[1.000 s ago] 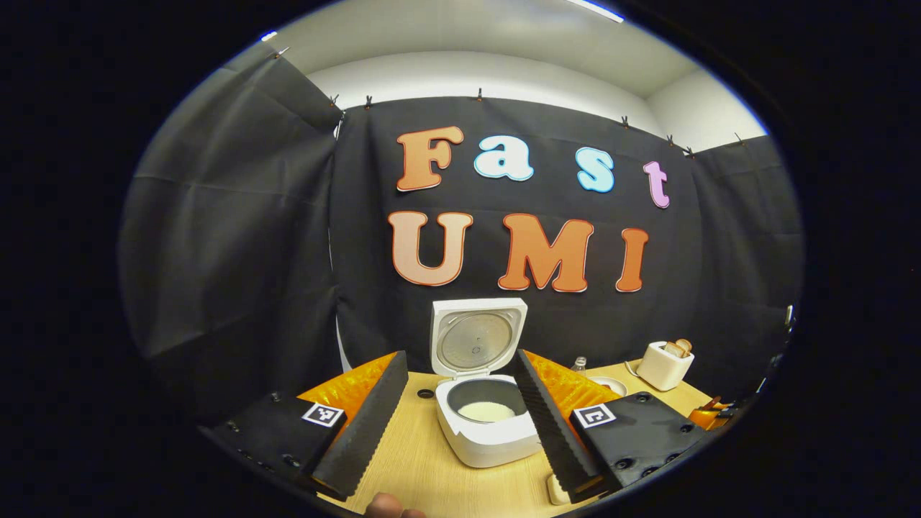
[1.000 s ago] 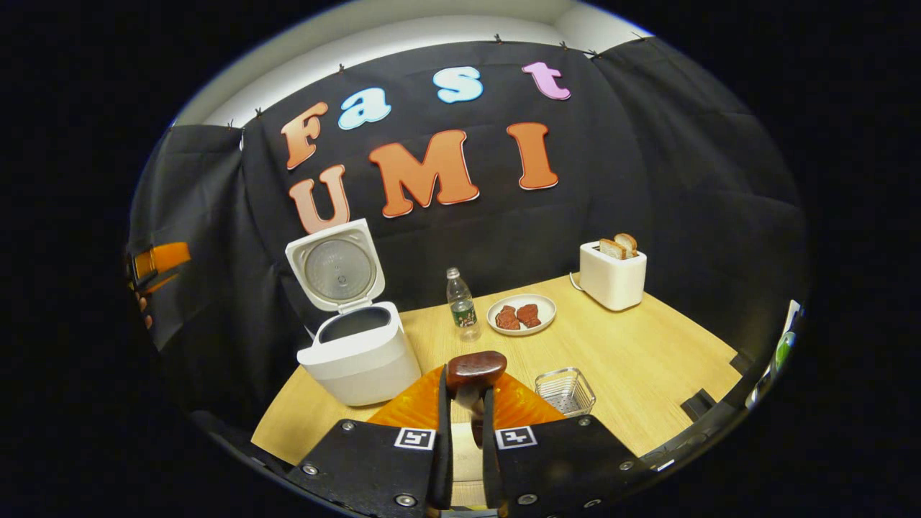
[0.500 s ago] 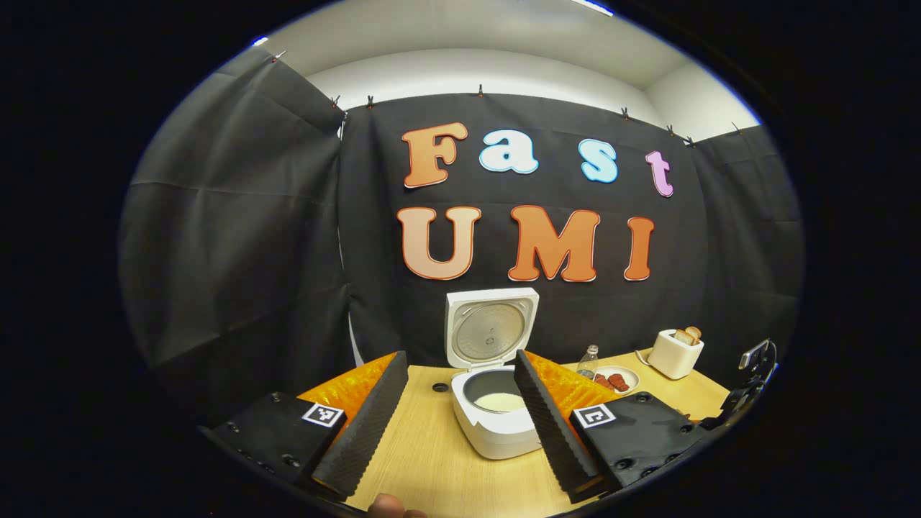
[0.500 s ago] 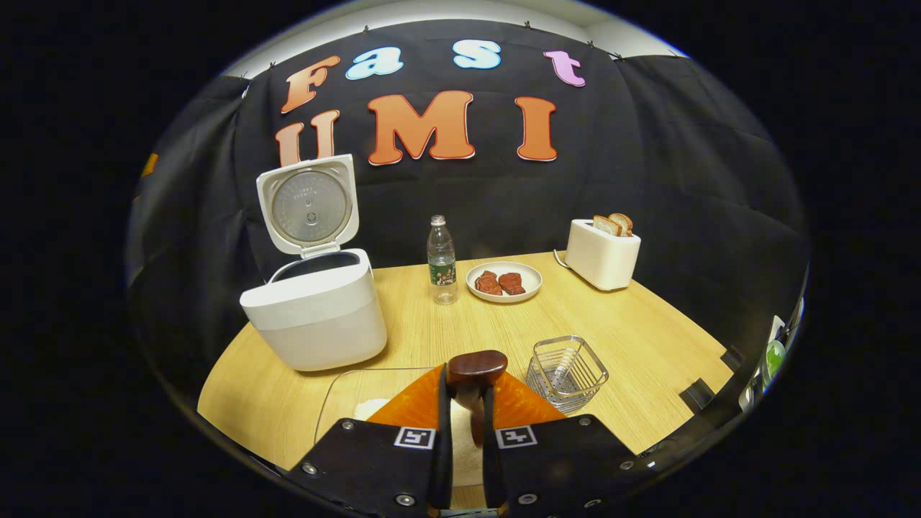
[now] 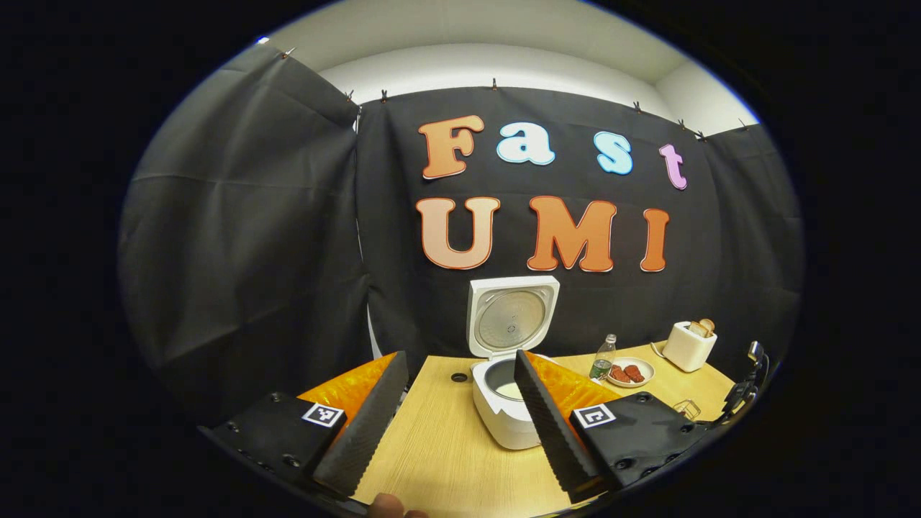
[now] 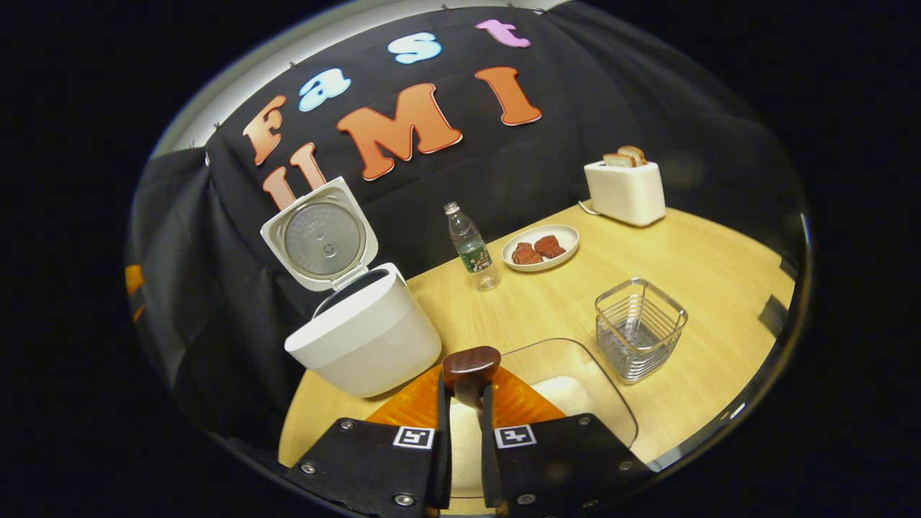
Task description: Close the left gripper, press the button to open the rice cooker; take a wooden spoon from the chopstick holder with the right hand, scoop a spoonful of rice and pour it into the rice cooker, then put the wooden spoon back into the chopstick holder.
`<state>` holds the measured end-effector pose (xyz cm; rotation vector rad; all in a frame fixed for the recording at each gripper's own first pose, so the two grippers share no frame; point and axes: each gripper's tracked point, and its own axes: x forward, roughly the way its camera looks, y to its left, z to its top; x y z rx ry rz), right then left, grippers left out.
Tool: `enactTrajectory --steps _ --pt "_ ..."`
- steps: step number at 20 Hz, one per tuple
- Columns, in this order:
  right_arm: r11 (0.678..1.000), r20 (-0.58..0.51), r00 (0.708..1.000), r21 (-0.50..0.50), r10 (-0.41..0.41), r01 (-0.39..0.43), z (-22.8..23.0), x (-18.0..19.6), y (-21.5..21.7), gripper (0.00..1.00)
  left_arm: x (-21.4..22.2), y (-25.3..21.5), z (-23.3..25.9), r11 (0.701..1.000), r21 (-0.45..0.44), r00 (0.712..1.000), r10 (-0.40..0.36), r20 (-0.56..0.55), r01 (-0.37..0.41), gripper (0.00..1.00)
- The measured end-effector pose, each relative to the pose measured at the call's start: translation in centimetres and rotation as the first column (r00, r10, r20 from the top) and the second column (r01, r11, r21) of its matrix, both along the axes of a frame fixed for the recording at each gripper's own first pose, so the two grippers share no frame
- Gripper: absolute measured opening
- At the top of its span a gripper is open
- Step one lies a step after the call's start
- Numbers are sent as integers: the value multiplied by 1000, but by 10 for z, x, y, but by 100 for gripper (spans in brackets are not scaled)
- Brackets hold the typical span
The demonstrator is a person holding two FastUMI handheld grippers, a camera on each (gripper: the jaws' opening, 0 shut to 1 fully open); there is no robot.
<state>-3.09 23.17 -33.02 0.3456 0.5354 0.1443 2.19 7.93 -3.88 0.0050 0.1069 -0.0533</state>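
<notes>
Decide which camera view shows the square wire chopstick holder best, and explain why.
The right gripper view: the square wire chopstick holder stands whole and near on the wooden table, its mesh walls clear. The left gripper view catches just a small, partly hidden piece of it at the edge.

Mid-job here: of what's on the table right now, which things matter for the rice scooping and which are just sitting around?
In the job: rice cooker, lid up; wooden spoon in the right gripper; clear rice container; wire chopstick holder.

Just lying about: water bottle, plate of meat, toaster.
</notes>
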Motion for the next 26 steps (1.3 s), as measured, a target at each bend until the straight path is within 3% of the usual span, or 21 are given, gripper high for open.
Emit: enactTrajectory --steps 3,5,8,13,16,26 --pt "988 -50 998 149 -44 52 -2 4 -8 16 2 -1 0 1000 4 1000 -3 0 3 100" --pt "948 -100 992 301 -76 103 -4 6 -7 16 3 -2 -1 1000 4 1000 -8 -2 8 100" --pt "898 -141 984 412 -108 158 -14 5 -14 16 5 -6 -1 1000 1 1000 -21 -5 21 100" --pt "757 -258 953 589 -158 284 -30 3 -34 16 9 -11 -2 999 -29 999 -34 -12 34 100" --pt "699 -284 943 639 -173 321 -28 0 -46 16 13 -9 0 999 -29 1000 -27 -3 27 100" --pt "613 -243 951 728 -189 308 48 -1 -77 16 25 -18 0 998 -51 999 -35 12 35 100"
